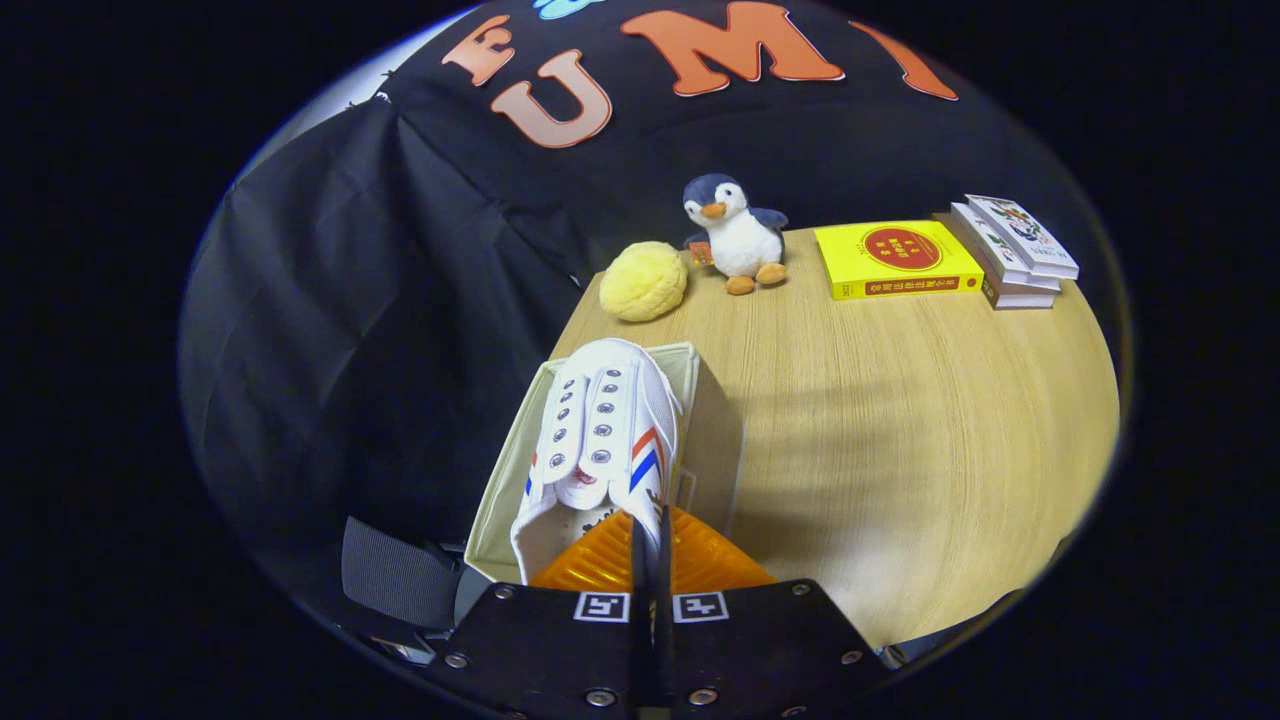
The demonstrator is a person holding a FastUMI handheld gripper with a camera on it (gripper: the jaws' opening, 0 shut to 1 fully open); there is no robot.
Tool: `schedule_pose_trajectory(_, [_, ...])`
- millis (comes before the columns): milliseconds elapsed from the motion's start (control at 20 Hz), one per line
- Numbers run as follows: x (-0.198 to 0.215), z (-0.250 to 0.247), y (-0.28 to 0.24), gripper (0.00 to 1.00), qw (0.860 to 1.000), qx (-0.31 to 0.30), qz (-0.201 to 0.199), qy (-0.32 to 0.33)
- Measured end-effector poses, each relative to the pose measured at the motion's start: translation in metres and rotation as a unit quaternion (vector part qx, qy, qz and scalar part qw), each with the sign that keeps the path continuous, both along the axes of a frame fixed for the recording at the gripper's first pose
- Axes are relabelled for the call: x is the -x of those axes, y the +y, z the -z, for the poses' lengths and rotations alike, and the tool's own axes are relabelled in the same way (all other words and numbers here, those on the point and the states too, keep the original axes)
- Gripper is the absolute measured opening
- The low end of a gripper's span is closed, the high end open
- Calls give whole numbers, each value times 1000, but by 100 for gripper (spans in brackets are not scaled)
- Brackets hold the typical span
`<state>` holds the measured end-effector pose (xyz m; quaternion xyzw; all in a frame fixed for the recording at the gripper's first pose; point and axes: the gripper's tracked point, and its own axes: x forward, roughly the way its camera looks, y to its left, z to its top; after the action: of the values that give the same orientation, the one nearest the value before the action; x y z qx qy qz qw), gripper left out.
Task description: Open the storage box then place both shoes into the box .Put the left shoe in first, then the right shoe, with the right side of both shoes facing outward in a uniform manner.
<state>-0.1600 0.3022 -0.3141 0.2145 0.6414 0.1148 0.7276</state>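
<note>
The wooden counter (pixel 880 420) carries a beige box (pixel 715 440) near its left edge, open on top. A white shoe (pixel 605 430) with red and blue side stripes sits in the box, toe pointing away. The tool (pixel 648 545) is closed on the shoe's heel wall, both fingers pressing it. Beyond stand a yellow book (pixel 897 260) with unreadable writing, stacked books (pixel 1015 250), a plush penguin (pixel 735 235) and a yellow sponge (pixel 643 281).
</note>
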Motion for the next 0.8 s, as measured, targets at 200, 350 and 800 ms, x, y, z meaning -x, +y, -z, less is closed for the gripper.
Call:
schedule_pose_trajectory(200, [11,10,13,2,999,38,8,20])
schedule_pose_trajectory(350, [6,16,15,2,997,72,21,22])
schedule_pose_trajectory(800, [-29,31,59,1,996,83,13,0])
